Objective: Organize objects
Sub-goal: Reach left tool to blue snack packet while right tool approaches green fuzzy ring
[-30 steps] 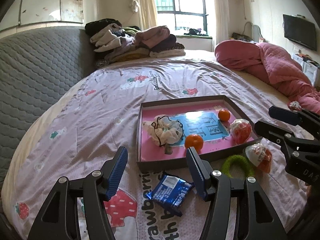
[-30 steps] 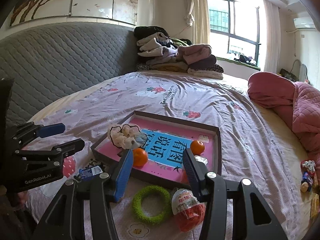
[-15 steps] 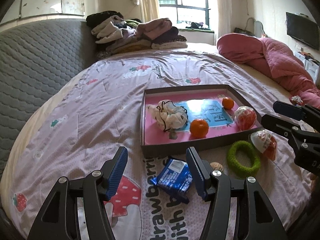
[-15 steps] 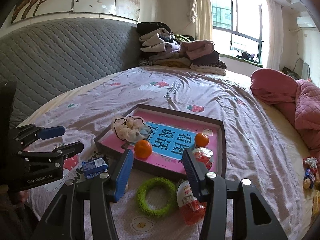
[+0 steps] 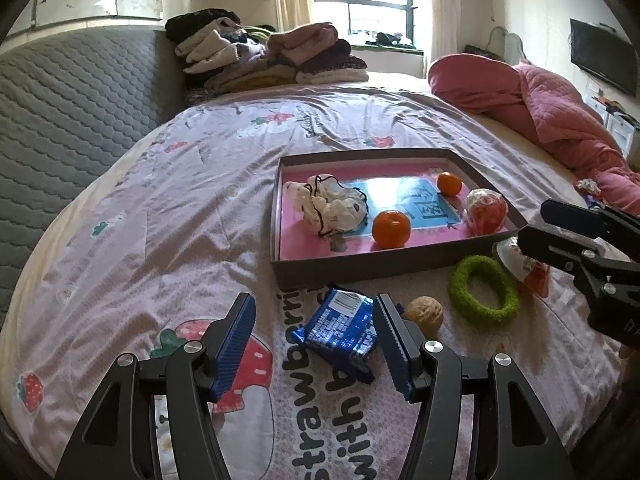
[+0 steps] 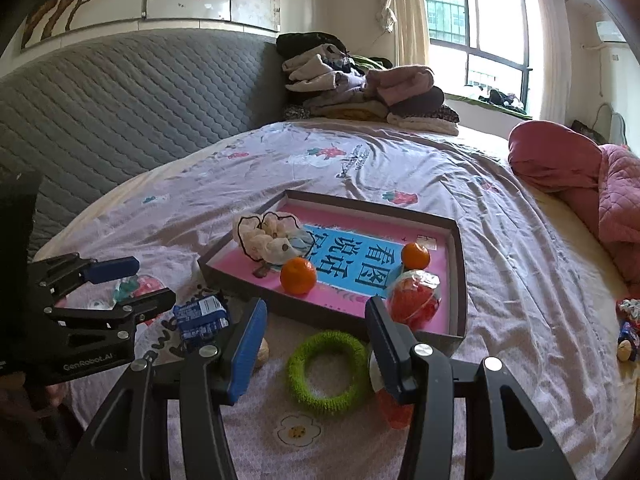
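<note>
A shallow brown tray (image 5: 362, 268) (image 6: 460, 280) with a pink and blue lining lies on the bed. It holds a white scrunchie (image 5: 334, 204), two oranges (image 5: 391, 229) (image 5: 449, 183) and a red wrapped egg toy (image 5: 486, 211). In front of it on the sheet lie a blue snack packet (image 5: 342, 327), a walnut (image 5: 425, 315), a green fuzzy ring (image 5: 482, 292) (image 6: 329, 366) and a second red-and-white egg toy (image 5: 524, 268). My left gripper (image 5: 314, 338) is open, hovering just before the blue packet. My right gripper (image 6: 314, 346) is open above the green ring.
A pile of folded clothes (image 5: 272, 56) sits at the far end by the grey quilted headboard (image 5: 60, 120). A pink quilt (image 5: 540, 108) lies at the right. Small items (image 6: 626, 332) lie at the bed's right edge.
Both grippers have drawn back and lifted a little from the tray. The blue packet, walnut and green ring now show more fully in front of the fingers. Both stay open.
</note>
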`<move>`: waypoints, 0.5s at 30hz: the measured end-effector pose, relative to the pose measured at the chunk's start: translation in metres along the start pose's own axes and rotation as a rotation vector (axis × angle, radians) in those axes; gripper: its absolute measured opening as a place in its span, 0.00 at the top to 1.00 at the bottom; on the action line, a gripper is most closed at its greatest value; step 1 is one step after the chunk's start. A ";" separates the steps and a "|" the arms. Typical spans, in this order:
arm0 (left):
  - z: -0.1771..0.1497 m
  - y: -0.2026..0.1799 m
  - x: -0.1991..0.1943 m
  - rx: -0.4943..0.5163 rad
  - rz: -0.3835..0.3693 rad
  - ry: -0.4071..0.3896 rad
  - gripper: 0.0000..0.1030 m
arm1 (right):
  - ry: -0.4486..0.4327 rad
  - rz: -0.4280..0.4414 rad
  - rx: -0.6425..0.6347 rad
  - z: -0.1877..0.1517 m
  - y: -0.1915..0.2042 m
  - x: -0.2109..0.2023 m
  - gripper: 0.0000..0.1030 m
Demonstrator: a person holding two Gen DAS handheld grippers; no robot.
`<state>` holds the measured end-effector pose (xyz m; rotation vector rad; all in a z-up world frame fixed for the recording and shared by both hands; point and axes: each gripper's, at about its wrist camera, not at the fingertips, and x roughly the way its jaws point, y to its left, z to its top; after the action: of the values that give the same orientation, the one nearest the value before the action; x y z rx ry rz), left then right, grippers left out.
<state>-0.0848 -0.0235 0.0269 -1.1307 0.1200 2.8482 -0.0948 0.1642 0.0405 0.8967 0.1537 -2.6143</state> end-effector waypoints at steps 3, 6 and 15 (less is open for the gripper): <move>-0.002 -0.002 -0.001 0.002 -0.009 0.006 0.39 | 0.017 0.009 0.002 -0.004 0.001 0.002 0.50; -0.006 -0.003 -0.001 0.007 -0.014 0.016 0.40 | 0.033 0.020 0.012 -0.008 0.003 0.003 0.51; -0.011 -0.005 0.006 0.015 -0.013 0.038 0.40 | 0.069 0.009 -0.012 -0.019 0.009 0.009 0.50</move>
<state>-0.0809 -0.0196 0.0146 -1.1788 0.1352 2.8105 -0.0869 0.1573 0.0204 0.9821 0.1830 -2.5721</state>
